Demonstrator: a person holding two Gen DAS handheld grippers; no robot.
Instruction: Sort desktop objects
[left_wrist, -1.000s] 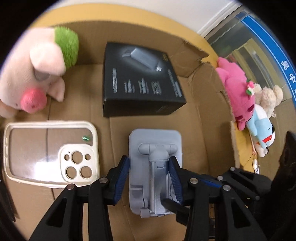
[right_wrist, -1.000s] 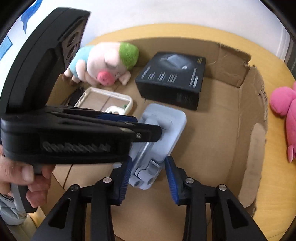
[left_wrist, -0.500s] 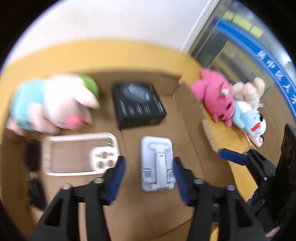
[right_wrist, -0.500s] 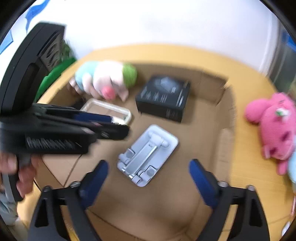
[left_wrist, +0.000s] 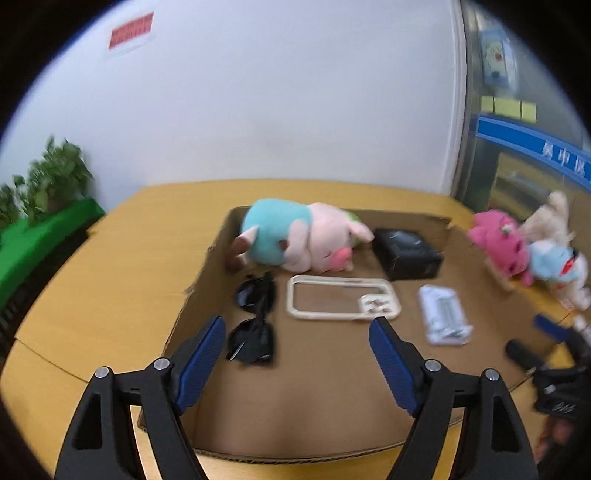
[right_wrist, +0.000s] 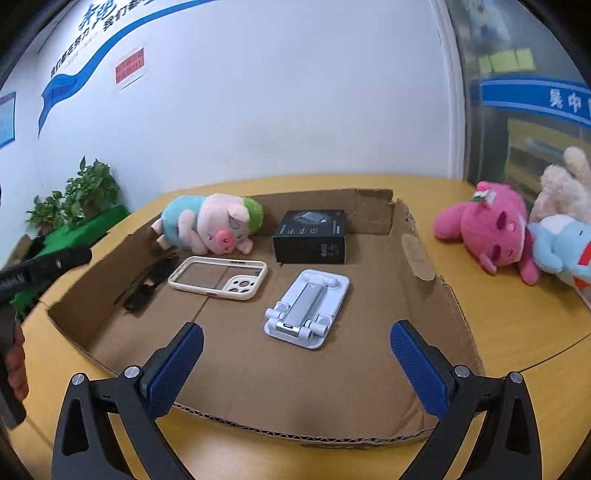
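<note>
A shallow cardboard box (right_wrist: 436, 295) lies on the yellow table. Inside it rest a pig plush (right_wrist: 214, 225), a black carton (right_wrist: 310, 236), a cream phone case (right_wrist: 218, 277), black sunglasses (left_wrist: 256, 314) and a white phone stand (right_wrist: 308, 308). The stand (left_wrist: 443, 314) lies free on the box floor. My left gripper (left_wrist: 297, 354) hovers over the box's near part, its jaws still opening, nothing between them. My right gripper (right_wrist: 295, 360) stands open over the near edge, empty. The other gripper (right_wrist: 40, 267) shows at the left edge of the right wrist view.
Outside the box on the right lie a pink plush (right_wrist: 487, 225), a light blue plush (right_wrist: 561, 247) and a beige plush (right_wrist: 565, 184). A white wall rises behind the table. Green plants (right_wrist: 74, 195) stand at far left.
Both grippers let go of the phone stand, opened wide and drew back and up from the box. The stand now lies alone on the box floor.
</note>
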